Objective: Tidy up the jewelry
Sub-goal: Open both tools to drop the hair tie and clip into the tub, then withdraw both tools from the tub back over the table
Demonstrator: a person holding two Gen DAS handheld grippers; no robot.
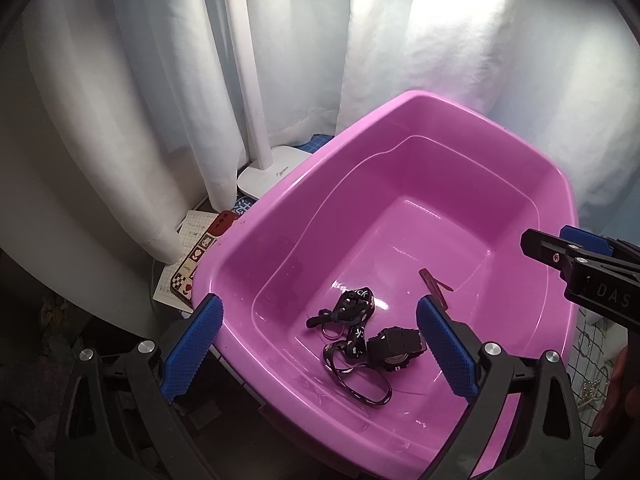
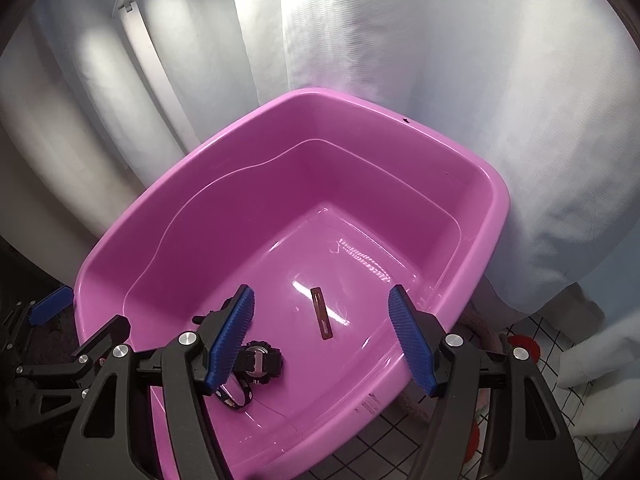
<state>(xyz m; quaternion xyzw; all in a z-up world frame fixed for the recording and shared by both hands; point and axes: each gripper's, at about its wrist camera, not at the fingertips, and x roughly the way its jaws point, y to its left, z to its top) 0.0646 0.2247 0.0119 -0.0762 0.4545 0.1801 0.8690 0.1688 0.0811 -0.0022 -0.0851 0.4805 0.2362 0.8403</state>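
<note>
Both the left hand-held gripper (image 1: pixel 320 352) and right hand-held gripper (image 2: pixel 322 340) hover spread apart, holding nothing, over the pink basin (image 2: pixel 492 216), where a black watch (image 1: pixel 394 346), lanyard (image 1: pixel 356 320) and hair clip (image 2: pixel 321 313) lie.

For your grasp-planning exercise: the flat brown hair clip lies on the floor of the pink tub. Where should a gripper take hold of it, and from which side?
Grip the hair clip across its narrow width, near the middle, coming straight down from above. It lies flat on the tub floor, long and thin, so only its two long edges offer opposing faces. The right gripper, open above it, is likely better placed.
</note>
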